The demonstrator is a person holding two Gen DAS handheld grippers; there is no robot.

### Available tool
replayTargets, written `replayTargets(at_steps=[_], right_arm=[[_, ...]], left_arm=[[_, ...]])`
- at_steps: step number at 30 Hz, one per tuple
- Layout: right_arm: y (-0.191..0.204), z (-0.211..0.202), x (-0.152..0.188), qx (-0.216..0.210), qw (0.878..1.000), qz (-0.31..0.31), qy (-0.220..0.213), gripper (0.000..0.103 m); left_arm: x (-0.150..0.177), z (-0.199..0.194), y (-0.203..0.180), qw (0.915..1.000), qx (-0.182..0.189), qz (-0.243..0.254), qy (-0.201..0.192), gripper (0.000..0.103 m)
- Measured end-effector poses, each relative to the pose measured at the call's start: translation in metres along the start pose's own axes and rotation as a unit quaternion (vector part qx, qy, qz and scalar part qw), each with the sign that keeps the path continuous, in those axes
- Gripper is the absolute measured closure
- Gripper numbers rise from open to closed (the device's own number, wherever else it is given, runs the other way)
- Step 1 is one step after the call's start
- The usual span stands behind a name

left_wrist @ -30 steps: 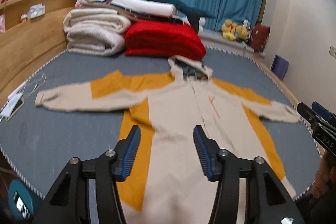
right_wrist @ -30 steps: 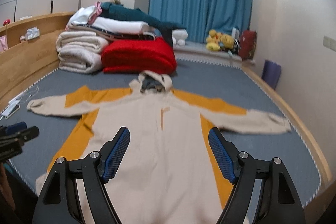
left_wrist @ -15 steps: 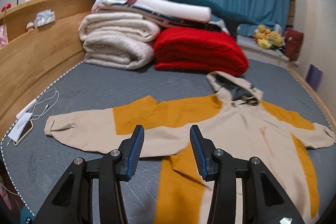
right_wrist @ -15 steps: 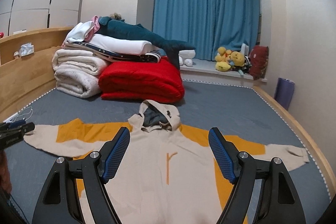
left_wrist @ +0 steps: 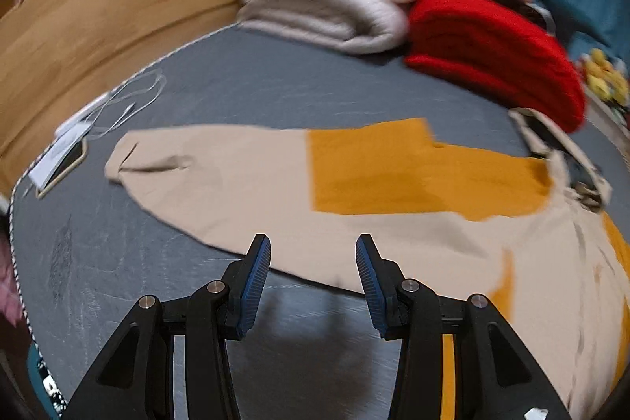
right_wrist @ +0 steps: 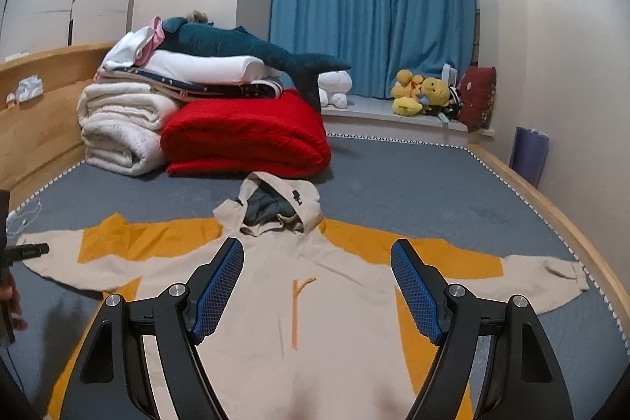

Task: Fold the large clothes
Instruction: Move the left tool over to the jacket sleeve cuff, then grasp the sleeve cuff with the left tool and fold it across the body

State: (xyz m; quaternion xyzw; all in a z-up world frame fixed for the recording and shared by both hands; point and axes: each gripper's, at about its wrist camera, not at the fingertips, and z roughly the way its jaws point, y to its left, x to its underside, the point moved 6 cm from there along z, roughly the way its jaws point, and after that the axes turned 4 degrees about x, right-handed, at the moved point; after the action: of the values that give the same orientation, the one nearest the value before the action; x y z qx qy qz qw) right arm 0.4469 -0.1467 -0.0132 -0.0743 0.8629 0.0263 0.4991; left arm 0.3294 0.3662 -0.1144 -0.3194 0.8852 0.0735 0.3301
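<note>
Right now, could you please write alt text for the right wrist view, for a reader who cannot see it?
A beige and orange hooded jacket lies spread flat, sleeves out, on a grey bed; the right hand-held gripper hovers open above its chest. Behind are a red blanket, folded white bedding and a blue curtain.

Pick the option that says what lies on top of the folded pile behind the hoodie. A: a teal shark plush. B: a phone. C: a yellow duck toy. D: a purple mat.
A: the teal shark plush lies along the top of the folded pile at the far end of the bed, behind the hoodie.
</note>
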Motion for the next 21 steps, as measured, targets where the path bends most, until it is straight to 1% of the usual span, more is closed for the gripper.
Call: replayTargets(at_steps=[3,5,9,12,13,15,16,17,18,19,20,21], right_arm=[[0.001,0.010,0.005,-0.014,1.000,-0.001,0.022,0.025],[0.003,0.016,0.009,-0.012,0.999,-0.010,0.035,0.025],[0.005,0.029,0.017,-0.008,0.998,-0.013,0.057,0.025],[0.004,0.040,0.022,-0.004,0.997,-0.008,0.071,0.025],[0.004,0.043,0.023,0.000,0.997,-0.009,0.074,0.025],[0.003,0.049,0.026,0.007,0.997,-0.010,0.079,0.028],[0.003,0.053,0.028,0.002,0.996,-0.009,0.085,0.034],[0.002,0.055,0.029,-0.001,0.996,-0.007,0.089,0.044],[0.002,0.058,0.032,-0.009,0.995,-0.003,0.097,0.051],[0.003,0.061,0.035,-0.017,0.994,0.000,0.106,0.067],[0.004,0.064,0.036,-0.020,0.993,0.001,0.112,0.074],[0.005,0.068,0.039,-0.022,0.992,0.003,0.120,0.075]], left_arm=[[-0.001,0.019,0.021,0.9990,0.021,-0.030,0.027,0.061],[-0.003,0.032,0.040,0.9973,0.031,-0.051,0.042,0.061],[-0.010,0.053,0.078,0.9938,0.029,-0.096,0.048,0.061],[-0.013,0.066,0.107,0.9883,0.028,-0.142,0.047,0.061],[-0.013,0.072,0.121,0.9849,0.028,-0.164,0.047,0.062],[-0.013,0.078,0.140,0.9811,0.023,-0.187,0.046,0.063],[-0.011,0.082,0.152,0.9793,0.016,-0.197,0.045,0.063],[-0.010,0.085,0.160,0.9781,0.012,-0.203,0.046,0.063],[-0.008,0.088,0.167,0.9771,0.010,-0.207,0.047,0.063],[-0.006,0.091,0.177,0.9750,0.008,-0.216,0.051,0.063],[-0.006,0.094,0.184,0.9732,0.009,-0.224,0.052,0.063],[-0.005,0.095,0.189,0.9719,0.011,-0.229,0.052,0.063]])
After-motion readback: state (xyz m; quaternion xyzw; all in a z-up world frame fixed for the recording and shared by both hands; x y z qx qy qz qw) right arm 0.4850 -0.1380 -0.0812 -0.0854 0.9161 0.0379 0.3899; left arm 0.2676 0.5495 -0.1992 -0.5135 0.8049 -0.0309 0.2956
